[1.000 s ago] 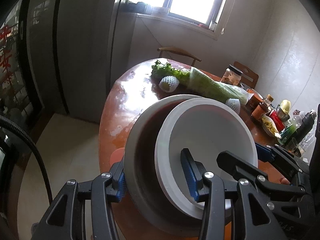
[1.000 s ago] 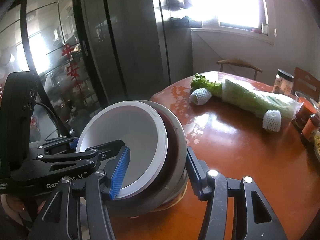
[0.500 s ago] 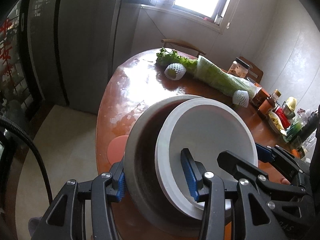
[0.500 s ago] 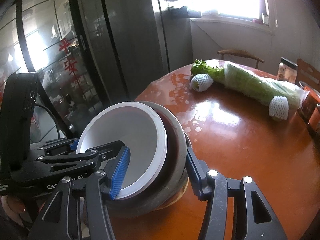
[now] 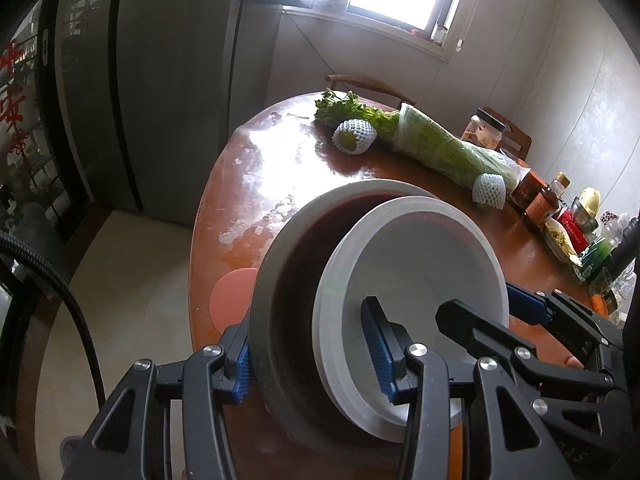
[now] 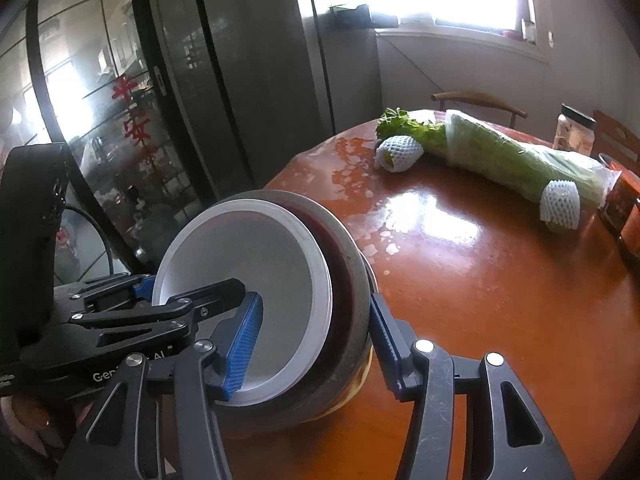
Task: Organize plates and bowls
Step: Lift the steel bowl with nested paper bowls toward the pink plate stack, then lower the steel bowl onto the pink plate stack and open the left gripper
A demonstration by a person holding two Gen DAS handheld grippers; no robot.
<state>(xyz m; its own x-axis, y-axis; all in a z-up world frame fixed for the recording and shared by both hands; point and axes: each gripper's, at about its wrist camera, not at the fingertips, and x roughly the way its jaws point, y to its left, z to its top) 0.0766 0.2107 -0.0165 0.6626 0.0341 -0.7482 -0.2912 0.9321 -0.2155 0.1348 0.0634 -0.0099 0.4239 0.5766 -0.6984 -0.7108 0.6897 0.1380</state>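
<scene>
A grey bowl (image 5: pixel 264 308) with a dark red inside has a white bowl (image 5: pixel 420 264) nested in it, and the pair is tilted over the near edge of the round wooden table (image 5: pixel 260 184). My left gripper (image 5: pixel 310 356) is shut on their left rims, one pad outside the grey wall and one inside the white bowl. My right gripper (image 6: pixel 314 338) clamps the opposite side of the grey bowl (image 6: pixel 352 256) and white bowl (image 6: pixel 260 256) the same way. Each gripper shows in the other's view: the right gripper (image 5: pixel 480 306) and the left gripper (image 6: pixel 192 286). A pale yellowish edge (image 6: pixel 360 380) peeks out under the grey bowl.
A pink disc (image 5: pixel 230 292) lies at the table's near left edge. Farther back lie bagged greens (image 5: pixel 440 148) and two foam-netted fruits (image 5: pixel 354 136). Jars and bottles (image 5: pixel 536 200) crowd the right side. A chair (image 5: pixel 368 82) stands behind, and a dark fridge (image 6: pixel 240 80) to the left.
Both grippers have sunk with the bowls held between them, so the tabletop now looks closer. The grip on the rims is the same.
</scene>
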